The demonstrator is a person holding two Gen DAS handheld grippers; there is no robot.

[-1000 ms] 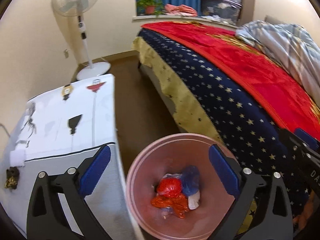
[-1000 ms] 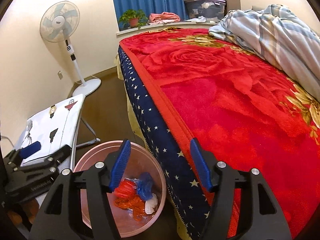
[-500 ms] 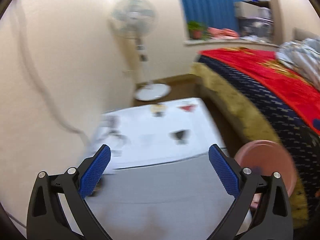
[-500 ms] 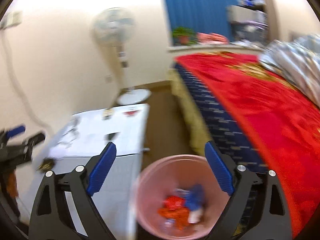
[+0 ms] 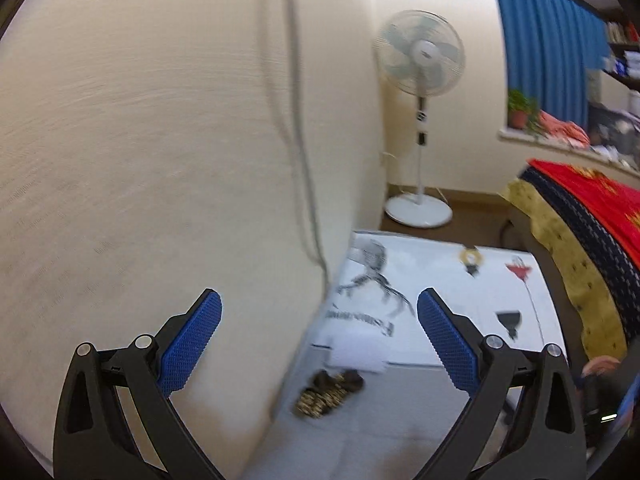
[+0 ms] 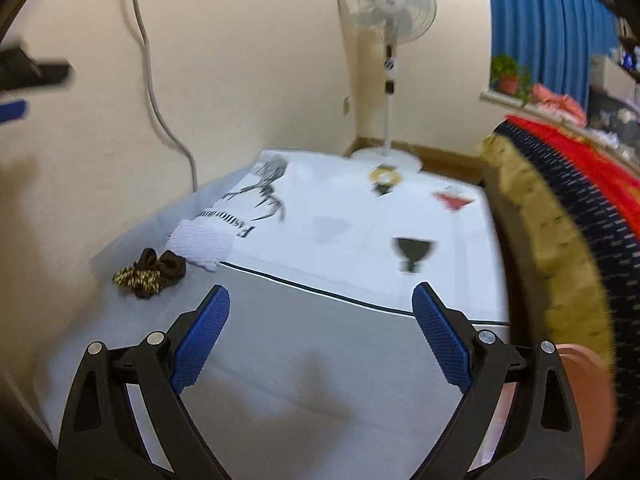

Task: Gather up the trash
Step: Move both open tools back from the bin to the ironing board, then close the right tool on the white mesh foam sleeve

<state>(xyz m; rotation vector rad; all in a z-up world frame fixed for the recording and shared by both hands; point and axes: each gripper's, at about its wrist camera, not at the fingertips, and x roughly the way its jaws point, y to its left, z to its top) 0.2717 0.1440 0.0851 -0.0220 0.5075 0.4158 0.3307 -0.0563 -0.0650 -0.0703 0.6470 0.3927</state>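
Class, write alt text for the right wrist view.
The open, empty right tool hovers over a cloth-covered table holding a dark patterned wrapper and a white tissue. A standing fan is behind; a pink bin sits at right.

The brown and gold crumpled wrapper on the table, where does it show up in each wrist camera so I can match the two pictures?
Left wrist view: the crumpled wrapper lies low and centre, between the gripper's fingers, beside the wall.
Right wrist view: the crumpled wrapper lies left of centre, above the left finger.
Shared landmark: the white tissue right next to it, at the edge of the printed cloth.
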